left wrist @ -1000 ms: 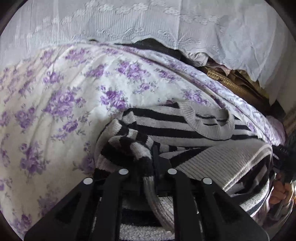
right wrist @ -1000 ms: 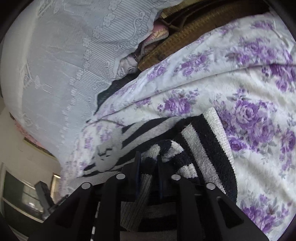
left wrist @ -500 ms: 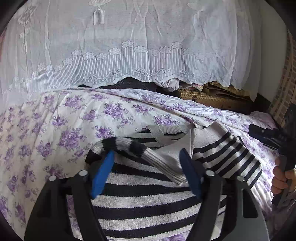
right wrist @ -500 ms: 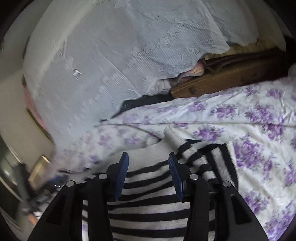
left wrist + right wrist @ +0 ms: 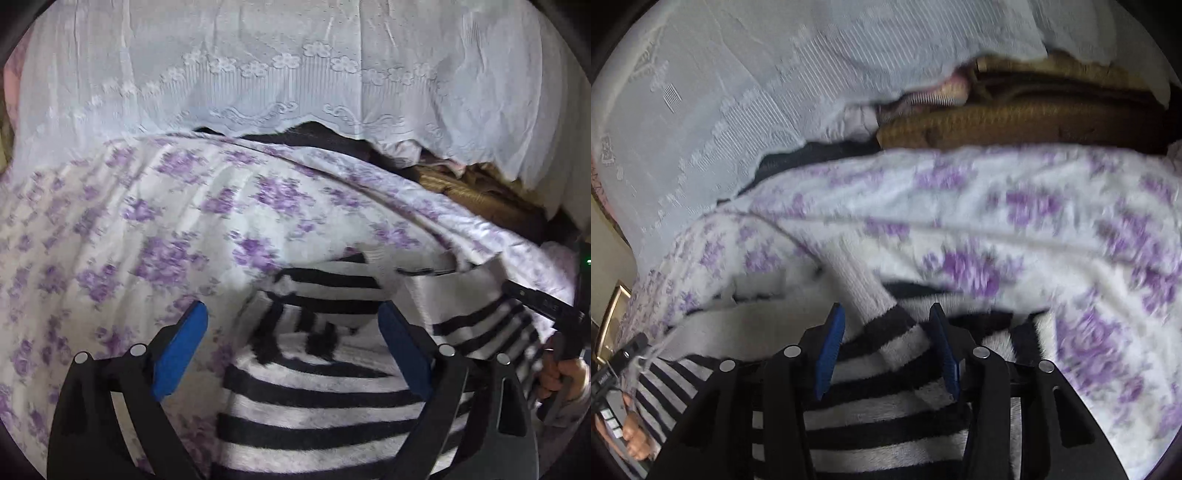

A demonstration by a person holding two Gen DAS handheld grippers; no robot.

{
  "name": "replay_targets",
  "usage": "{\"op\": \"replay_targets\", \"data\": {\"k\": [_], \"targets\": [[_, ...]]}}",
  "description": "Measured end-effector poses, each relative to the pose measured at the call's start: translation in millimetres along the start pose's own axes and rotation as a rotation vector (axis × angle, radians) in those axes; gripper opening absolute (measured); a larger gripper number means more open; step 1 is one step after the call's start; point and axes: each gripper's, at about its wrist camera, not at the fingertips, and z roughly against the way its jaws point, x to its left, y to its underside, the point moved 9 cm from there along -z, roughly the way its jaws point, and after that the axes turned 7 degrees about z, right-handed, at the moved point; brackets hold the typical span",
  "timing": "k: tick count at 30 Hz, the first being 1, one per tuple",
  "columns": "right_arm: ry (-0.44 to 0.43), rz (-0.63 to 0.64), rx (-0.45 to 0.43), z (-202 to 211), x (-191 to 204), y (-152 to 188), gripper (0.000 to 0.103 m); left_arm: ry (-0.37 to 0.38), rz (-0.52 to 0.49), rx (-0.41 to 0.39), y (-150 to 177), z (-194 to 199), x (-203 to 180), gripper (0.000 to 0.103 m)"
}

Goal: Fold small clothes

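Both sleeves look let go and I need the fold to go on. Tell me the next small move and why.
Probably lower both grippers to the near hem. The left gripper and right gripper are opening, gripping nothing, and the striped sweater lies on the floral bedspread with both sleeves folded across its body.

Left gripper (image 5: 291, 339) jaws opening wide over the striped sweater (image 5: 317, 398) at 6 o'clock; floral bed (image 5: 155, 221) behind; hand (image 5: 565, 376) at 4 o'clock.
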Motion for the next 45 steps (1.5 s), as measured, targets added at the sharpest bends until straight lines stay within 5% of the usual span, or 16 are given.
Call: {"op": "replay_targets", "data": {"k": [4,9,12,16,20,22,23,24,27,30,33,35,36,38,41,45], "targets": [[-0.034,-0.020,-0.008,2.9,-3.2,5.0,0.046,0.036,-0.038,-0.027,4.2,11.6,7.6,0.091],[-0.079,-0.056,-0.019,7.3,-7.7,7.8,0.047,0.032,-0.181,-0.153,0.1,47.1,14.6,0.093],[-0.095,-0.072,-0.022,7.9,-9.0,7.2,0.047,0.049,-0.267,-0.104,8.2,34.8,-0.5,0.094],[-0.101,-0.071,-0.024,6.0,-7.3,6.7,0.047,-0.053,-0.365,-0.090,6.6,9.0,-15.4,0.094],[-0.100,-0.073,-0.024,5.1,-6.5,7.3,0.045,-0.016,-0.280,0.070,-0.1,-27.6,-10.4,0.095],[-0.088,-0.068,-0.022,4.1,-5.8,7.8,0.029,0.003,-0.227,0.126,1.9,-40.8,-5.2,0.095],[-0.092,-0.067,-0.021,3.6,-5.3,8.0,0.017,0.003,-0.200,0.144,3.5,-47.6,-1.2,0.080],[-0.097,-0.066,-0.020,3.2,-4.3,7.9,0.013,-0.021,-0.192,0.147,6.2,-51.0,2.8,0.048],[-0.091,-0.068,-0.098,17.9,-2.2,-1.4,0.011,-0.025,-0.125,0.113,7.4,-48.3,9.9,0.016],[-0.100,-0.044,-0.205,44.6,8.1,-18.5,0.011,-0.014,-0.094,0.016,-5.4,-26.5,7.0,0.015],[-0.016,-0.002,-0.240,45.1,9.5,-29.1,0.011,-0.095,-0.115,-0.034,-13.6,-29.1,4.3,0.015],[0.021,-0.023,-0.179,21.4,-0.2,-24.9,0.011,-0.154,-0.127,0.000,-12.0,-46.1,6.0,0.022],[0.040,-0.041,-0.124,4.8,-6.8,-18.6,0.012,-0.207,-0.146,0.046,-5.1,-65.0,9.5,0.036],[0.012,-0.099,-0.024,-18.3,-16.5,-7.5,0.012,-0.270,-0.152,0.097,2.7,-78.8,15.1,0.046],[0.013,-0.114,-0.091,-1.3,-20.8,-14.1,0.023,-0.265,-0.103,0.038,-6.0,-56.3,21.0,0.065],[0.026,-0.046,-0.214,40.3,-3.8,-25.6,0.024,-0.121,-0.014,-0.018,-13.7,-12.3,13.0,0.072]]}}
